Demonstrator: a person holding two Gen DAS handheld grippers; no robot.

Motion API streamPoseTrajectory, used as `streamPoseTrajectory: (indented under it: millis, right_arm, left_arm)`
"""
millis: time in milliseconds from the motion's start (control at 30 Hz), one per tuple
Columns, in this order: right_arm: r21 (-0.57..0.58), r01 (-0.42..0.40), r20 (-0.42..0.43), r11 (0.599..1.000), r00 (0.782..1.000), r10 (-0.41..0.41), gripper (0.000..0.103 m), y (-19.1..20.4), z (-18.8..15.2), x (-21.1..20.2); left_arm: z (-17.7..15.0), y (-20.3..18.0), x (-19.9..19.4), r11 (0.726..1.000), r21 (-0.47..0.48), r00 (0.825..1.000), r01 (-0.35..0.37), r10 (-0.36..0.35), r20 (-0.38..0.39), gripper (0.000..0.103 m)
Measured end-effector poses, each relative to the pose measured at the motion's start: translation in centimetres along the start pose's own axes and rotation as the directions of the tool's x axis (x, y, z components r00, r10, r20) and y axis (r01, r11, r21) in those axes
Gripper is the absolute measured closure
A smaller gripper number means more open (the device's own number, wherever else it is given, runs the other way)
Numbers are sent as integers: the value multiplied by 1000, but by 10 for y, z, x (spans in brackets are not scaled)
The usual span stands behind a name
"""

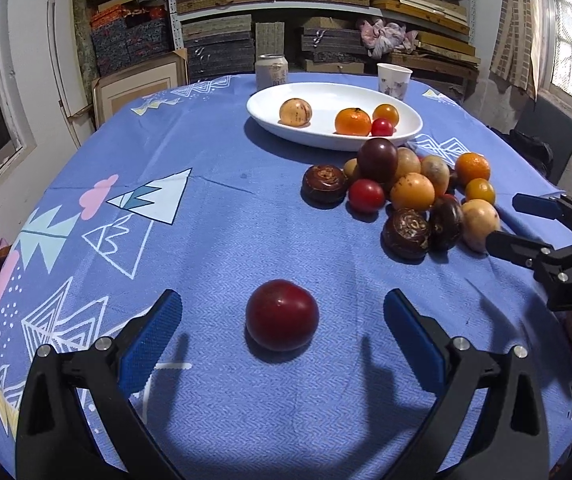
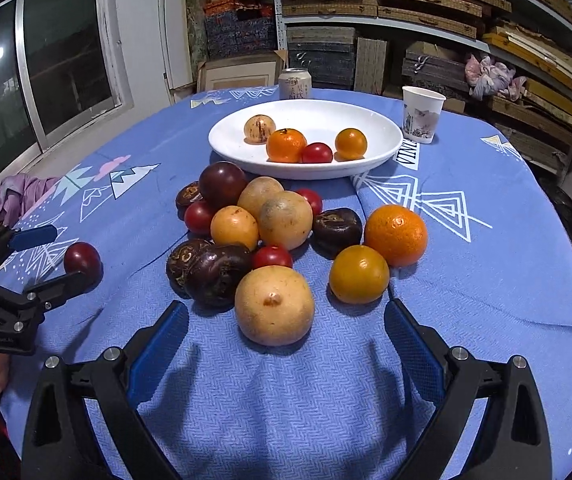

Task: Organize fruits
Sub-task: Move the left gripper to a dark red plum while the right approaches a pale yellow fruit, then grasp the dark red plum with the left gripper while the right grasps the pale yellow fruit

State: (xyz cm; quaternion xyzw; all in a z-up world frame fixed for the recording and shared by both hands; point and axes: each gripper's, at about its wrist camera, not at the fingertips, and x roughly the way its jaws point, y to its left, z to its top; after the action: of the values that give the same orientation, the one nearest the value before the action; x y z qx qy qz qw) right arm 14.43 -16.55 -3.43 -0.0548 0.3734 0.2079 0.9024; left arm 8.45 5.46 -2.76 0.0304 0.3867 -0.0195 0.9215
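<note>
A dark red plum (image 1: 282,314) lies alone on the blue cloth, centred between the pads of my open left gripper (image 1: 283,312); the pads do not touch it. It also shows in the right wrist view (image 2: 82,258). My right gripper (image 2: 286,322) is open around a pale yellow round fruit (image 2: 274,305) at the front of the fruit pile (image 2: 270,224), without touching it. The white oval plate (image 2: 381,120) behind the pile holds a tan fruit, an orange mandarin (image 2: 286,145), a red tomato and a small yellow-orange fruit. The right gripper shows in the left wrist view (image 1: 503,222).
A drink can (image 2: 294,83) and a white paper cup (image 2: 422,114) stand behind the plate. Shelves of stacked boxes fill the back wall. A window is at the left (image 2: 66,60). A pink cloth (image 2: 10,196) hangs at the table's left edge.
</note>
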Motion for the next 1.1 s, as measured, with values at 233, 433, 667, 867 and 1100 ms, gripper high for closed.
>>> streamPoseTrajectory:
  millis: [233,433,667,867,1100]
  right_arm:
    - [-21,30,31,999,999,-30,4,5,2,-5]
    - [-29,28,11,999,1000,-28,4,7,2,0]
    - [-47,11,-7,999,1000,-11,4,11,3,4]
    - [-41,-12,-22,999,1000,11,5,14,5,12]
    - [-20,-60,-53,998,997,59,31,12,6,20]
  left_arm:
    - [0,8,4,996,-50,997,69,-71,-21,4]
    - [0,15,0,983,-117,990,139,-140,0,4]
    - [0,-4,-1,989,-16,989,145,-145,0,21]
    - [0,-9,2,991,10,991,131,-131,-5,21]
    - [2,1,5,990,-39,991,134,-134,-6,38]
